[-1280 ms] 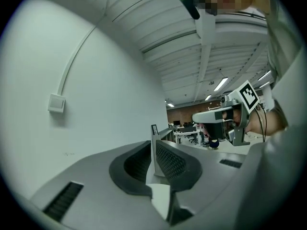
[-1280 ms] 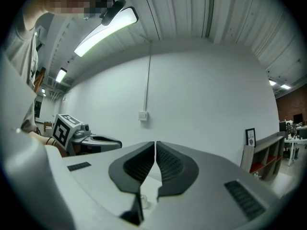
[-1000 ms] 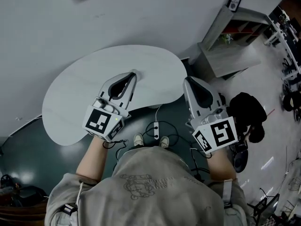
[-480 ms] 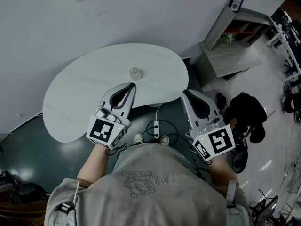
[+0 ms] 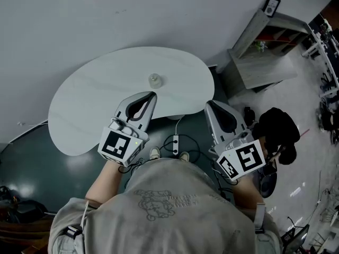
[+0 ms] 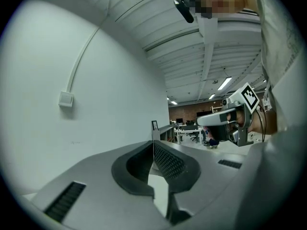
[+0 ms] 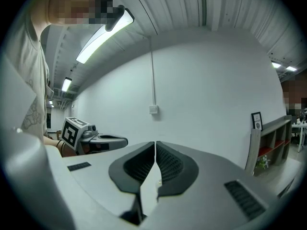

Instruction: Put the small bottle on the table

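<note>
The small clear bottle [image 5: 154,80] stands upright on the white kidney-shaped table [image 5: 85,105], near its middle. My left gripper [image 5: 153,94] hovers over the table's near edge, its tip a short way in front of the bottle and apart from it. Its jaws are shut with nothing between them [image 6: 153,143]. My right gripper [image 5: 208,103] hangs off the table's right end over the dark floor, also shut and empty [image 7: 155,143]. Neither gripper view shows the bottle. Each shows the other gripper: the right gripper [image 6: 230,121] and the left gripper [image 7: 91,139].
A grey shelf unit [image 5: 259,52] stands against the wall at the right. A black bag [image 5: 275,126] lies on the floor by my right gripper. A power strip with cables [image 5: 176,142] lies on the floor below the table's near edge, by the person's feet.
My left gripper has drawn back toward the person from over the table's middle, uncovering the bottle that its tip hid. The right gripper has barely shifted.
</note>
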Action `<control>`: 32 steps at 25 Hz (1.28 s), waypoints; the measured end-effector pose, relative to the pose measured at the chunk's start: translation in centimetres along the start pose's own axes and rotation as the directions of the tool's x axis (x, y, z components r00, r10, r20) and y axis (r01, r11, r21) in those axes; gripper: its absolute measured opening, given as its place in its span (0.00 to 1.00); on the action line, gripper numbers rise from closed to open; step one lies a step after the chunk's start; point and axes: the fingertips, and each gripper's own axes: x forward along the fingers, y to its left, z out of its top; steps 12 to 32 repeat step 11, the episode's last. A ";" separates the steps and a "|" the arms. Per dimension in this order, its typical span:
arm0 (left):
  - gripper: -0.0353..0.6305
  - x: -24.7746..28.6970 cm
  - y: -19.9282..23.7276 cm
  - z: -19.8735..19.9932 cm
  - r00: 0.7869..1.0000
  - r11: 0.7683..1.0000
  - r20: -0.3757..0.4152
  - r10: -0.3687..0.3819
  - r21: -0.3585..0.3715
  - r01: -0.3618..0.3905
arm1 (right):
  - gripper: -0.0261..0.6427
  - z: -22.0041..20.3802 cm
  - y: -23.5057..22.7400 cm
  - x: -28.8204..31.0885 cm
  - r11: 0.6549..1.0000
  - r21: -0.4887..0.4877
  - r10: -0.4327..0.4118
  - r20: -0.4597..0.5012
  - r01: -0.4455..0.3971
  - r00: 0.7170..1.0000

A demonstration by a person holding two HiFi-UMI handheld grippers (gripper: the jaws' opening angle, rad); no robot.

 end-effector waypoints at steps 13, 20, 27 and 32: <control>0.08 -0.9 -0.2 -0.2 1.000 1.000 -0.002 0.011 0.002 -0.010 | 0.08 0.2 0.3 -0.5 1.000 0.014 -0.006 0.014 0.006 1.000; 0.08 -0.9 -0.2 -0.2 1.000 1.000 -0.002 0.011 0.002 -0.010 | 0.08 0.2 0.3 -0.5 1.000 0.014 -0.006 0.014 0.006 1.000; 0.08 -0.9 -0.2 -0.2 1.000 1.000 -0.002 0.011 0.002 -0.010 | 0.08 0.2 0.3 -0.5 1.000 0.014 -0.006 0.014 0.006 1.000; 0.08 -0.9 -0.2 -0.2 1.000 1.000 -0.002 0.011 0.002 -0.010 | 0.08 0.2 0.3 -0.5 1.000 0.014 -0.006 0.014 0.006 1.000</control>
